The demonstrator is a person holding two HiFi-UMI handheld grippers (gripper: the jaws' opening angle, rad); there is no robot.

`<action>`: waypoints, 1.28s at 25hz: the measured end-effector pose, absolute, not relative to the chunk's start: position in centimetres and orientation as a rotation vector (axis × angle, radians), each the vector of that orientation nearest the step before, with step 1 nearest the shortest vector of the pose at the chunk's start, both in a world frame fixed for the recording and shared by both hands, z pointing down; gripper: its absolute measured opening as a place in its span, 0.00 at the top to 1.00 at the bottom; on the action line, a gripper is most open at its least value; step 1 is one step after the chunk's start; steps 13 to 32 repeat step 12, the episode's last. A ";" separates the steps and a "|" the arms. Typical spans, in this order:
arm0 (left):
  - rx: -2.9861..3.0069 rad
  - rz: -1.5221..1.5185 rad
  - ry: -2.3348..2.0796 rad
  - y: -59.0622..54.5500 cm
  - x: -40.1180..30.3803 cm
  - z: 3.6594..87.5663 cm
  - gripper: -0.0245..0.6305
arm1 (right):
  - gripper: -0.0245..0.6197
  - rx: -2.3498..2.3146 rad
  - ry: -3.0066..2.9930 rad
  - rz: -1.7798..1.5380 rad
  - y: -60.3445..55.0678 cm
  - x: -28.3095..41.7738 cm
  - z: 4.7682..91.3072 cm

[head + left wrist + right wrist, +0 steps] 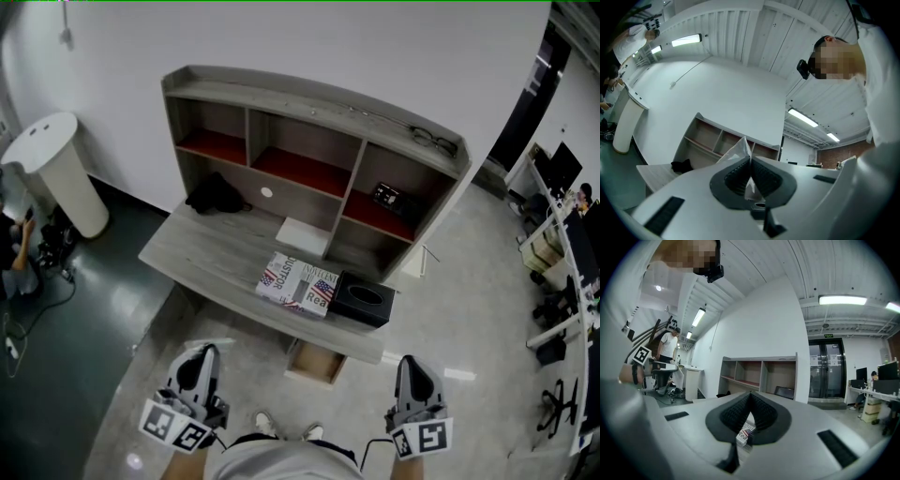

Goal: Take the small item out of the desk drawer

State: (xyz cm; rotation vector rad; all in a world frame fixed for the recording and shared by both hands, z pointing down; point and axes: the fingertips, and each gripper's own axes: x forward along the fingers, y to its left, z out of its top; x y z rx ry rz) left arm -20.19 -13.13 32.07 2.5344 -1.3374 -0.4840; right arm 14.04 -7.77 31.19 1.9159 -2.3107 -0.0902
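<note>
Small item (737, 151): a thin, clear plastic packet, pinched in the left gripper (750, 161). Its crumpled top sticks up past the fingertips, and a strip of it shows lower down in the slit between the ribbed pads. Left jaws are closed tight on it. In the head view this gripper is held low at the person's left, out in front of the desk (187, 251) and clear of the drawer (314, 364), so the packet is out of the drawer and up in the air. The drawer stands pulled out under the desk's front edge, its pale wooden inside showing, roughly between the two grippers. Right gripper (750, 398): jaws brought together with nothing between the pads, held low at the person's right, level with the left. On the desktop a flag-print booklet (298, 281) lies touching a black box (364, 300) on its right; the booklet also shows beyond the right jaws. A black cloth (216, 195) sits at the back left under the hutch (309, 94), and glasses (433, 142) rest on the hutch's top right. The person's shoes (286, 429) show at the bottom edge.
</note>
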 end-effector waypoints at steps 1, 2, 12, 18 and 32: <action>2.535 -0.483 -1.335 -13.1 -20.2 32.1 0.93 | 0.93 1.914 -2.311 -0.092 -7.7 13.9 31.2; 2.535 -0.482 -1.333 -13.1 -20.3 32.1 0.93 | 0.93 1.912 -2.312 -0.093 -7.7 13.8 31.1; 2.529 -0.471 -1.326 -12.8 -20.6 32.5 0.93 | 0.93 1.901 -2.316 -0.083 -7.6 13.0 31.5; 2.529 -0.471 -1.326 -12.8 -20.6 32.5 0.93 | 0.93 1.901 -2.316 -0.083 -7.6 13.0 31.5; 2.529 -0.471 -1.326 -12.8 -20.6 32.5 0.93 | 0.93 1.901 -2.316 -0.083 -7.6 13.0 31.5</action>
